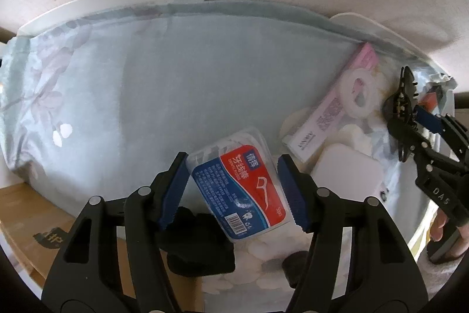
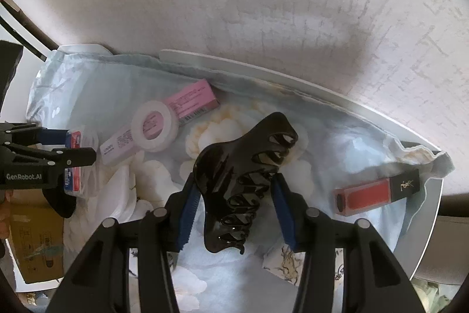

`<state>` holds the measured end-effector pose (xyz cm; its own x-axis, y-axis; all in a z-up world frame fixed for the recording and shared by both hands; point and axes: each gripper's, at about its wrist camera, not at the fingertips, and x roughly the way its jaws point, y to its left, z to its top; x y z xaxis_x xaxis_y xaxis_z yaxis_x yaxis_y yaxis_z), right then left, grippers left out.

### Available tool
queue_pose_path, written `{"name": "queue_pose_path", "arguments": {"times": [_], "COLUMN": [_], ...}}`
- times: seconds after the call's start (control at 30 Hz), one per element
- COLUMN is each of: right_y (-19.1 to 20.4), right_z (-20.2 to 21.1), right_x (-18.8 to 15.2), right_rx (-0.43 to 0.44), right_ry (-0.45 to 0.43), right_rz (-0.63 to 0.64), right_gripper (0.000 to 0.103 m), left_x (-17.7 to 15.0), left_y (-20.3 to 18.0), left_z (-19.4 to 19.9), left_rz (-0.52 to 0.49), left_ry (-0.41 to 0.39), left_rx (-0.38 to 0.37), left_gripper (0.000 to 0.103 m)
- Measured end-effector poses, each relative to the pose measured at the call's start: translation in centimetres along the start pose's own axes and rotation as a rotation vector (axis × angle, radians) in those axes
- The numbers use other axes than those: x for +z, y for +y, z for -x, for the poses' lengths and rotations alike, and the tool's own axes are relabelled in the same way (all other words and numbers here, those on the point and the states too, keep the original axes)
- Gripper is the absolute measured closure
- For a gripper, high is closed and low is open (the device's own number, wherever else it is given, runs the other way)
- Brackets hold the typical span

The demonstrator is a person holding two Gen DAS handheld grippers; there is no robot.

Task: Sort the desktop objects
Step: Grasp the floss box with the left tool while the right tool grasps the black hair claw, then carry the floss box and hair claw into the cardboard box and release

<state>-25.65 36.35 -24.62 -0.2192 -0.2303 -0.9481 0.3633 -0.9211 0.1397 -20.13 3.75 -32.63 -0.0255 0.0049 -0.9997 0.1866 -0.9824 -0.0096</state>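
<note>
Meanwhile, over a surface draped in a pale blue flowered cloth [image 1: 152, 84], the left tool [image 1: 233, 191] points down with a clear box of dental floss picks [image 1: 237, 184] between its blue pads, the near pad touching the box's side; whether the far pad presses on it cannot be told; the right tool [image 2: 231, 200] clamps a black hair claw clip [image 2: 243, 175], pads against both flanks, the clip lifted off the cloth; toward the surface's back edge lie a long pink carton [image 2: 164, 122] and, on top of it, a white roll of tape [image 2: 154, 125]; a white case [image 1: 348, 169] sits just beside the carton's near end; a red lip-colour tube with a black cap [image 2: 378, 191] rests near the surface's right-hand edge, well apart from the rest; a cardboard box [image 2: 35, 242] stands beyond the left edge.
</note>
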Motion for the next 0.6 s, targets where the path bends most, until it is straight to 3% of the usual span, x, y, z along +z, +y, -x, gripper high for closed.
{"name": "queue_pose_path", "arguments": {"times": [0.3,0.37,0.5,0.6], "right_y": [-2.5,-1.0,-0.7,-0.9], "right_z": [3.9,4.8,7.6,10.1], "right_x": [0.9,0.8,1.0,0.2], "right_rx": [-0.016,-0.023,-0.037,-0.027], "right_ry": [-0.040,-0.048,-0.068,-0.084], "right_rz": [0.006,0.008,0.019,0.018], "right_gripper": [0.058,0.058,0.058,0.058], "left_x": [-0.4,-0.7,0.0,-0.9], "left_y": [-0.6,-0.1,-5.5,-4.3], "left_z": [4.5,5.9,9.4,12.3], "left_rz": [-0.052,-0.069,-0.104,-0.127], "left_ry": [-0.065,-0.079,-0.108,-0.131], "left_rx": [-0.045,-0.057,-0.064,-0.087], "left_gripper": [0.046,0.046,0.046,0.046]}}
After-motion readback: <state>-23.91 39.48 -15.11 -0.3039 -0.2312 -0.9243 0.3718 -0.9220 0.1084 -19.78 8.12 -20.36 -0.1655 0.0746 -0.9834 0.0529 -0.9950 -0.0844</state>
